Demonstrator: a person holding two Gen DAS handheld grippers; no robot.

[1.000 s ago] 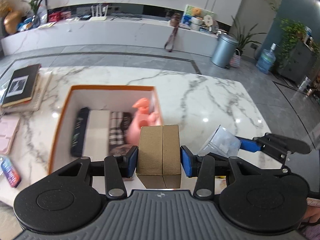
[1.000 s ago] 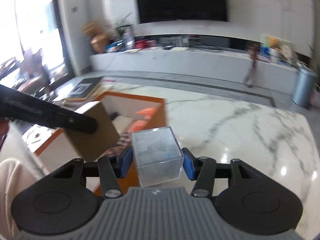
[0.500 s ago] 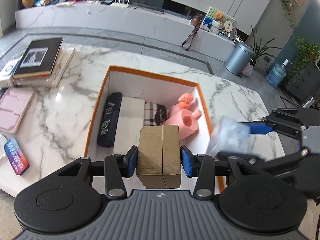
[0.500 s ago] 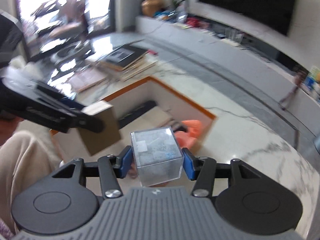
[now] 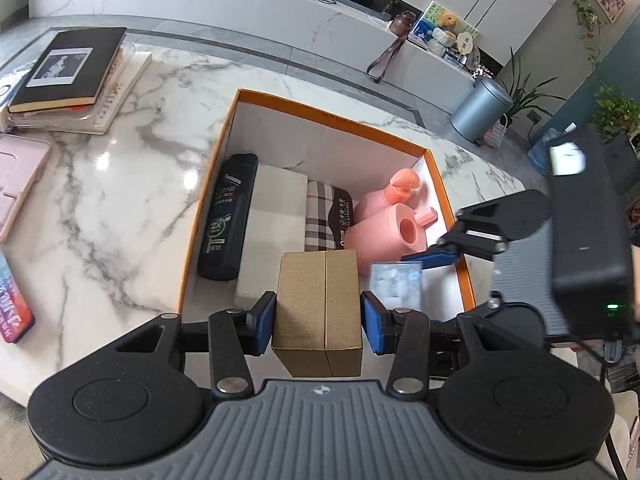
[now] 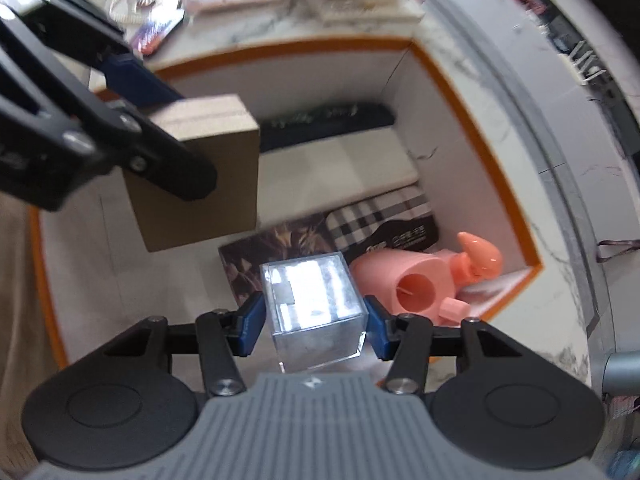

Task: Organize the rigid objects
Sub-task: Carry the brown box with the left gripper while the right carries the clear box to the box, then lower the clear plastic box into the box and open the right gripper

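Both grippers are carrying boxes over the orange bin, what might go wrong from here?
1. The left gripper with the brown cardboard box and the right gripper with the clear plastic cube hang close together over the orange-rimmed bin; they may collide.
2. The pink bottles lie just beyond the cube; lowering it could knock them.

1. The left gripper has black linkage arms, silver screws, blue pads and a ribbed grey housing with round black discs.
2. At 3 o'clock, the right gripper carries a black block with a green light.
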